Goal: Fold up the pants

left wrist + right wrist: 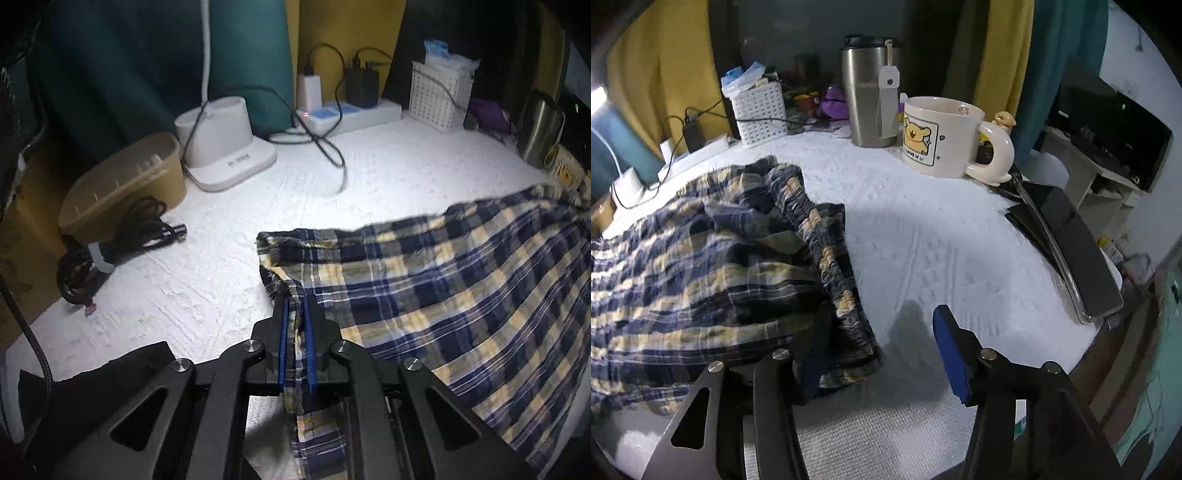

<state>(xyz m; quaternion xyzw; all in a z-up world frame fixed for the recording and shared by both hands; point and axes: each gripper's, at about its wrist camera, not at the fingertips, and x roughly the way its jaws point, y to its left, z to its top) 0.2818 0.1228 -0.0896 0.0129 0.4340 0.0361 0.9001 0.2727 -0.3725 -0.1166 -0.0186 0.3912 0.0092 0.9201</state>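
Plaid pants [443, 280] lie crumpled on the white counter [221, 258], fold barely begun by my reading: left tool [296, 332] clamps a hem edge, right tool [886, 354] gapes open beside the waistband, gripping nothing.

The left gripper [296, 314] is a matt black linkage of flat angular arms; each outer arm has a triangular cut-out; round silver screw heads sit at the pivots, four across the width; the two fingers [283, 332] are black on the outside and faced with thin blue pads; a black crossbar runs behind them. The right gripper [882, 354] is built the same way; its arms are black with a duller grey sheen on the left one, which also has a triangular cut-out; silver screw heads mark the joints; its right finger [951, 354] carries a thick blue pad with a rounded tip.
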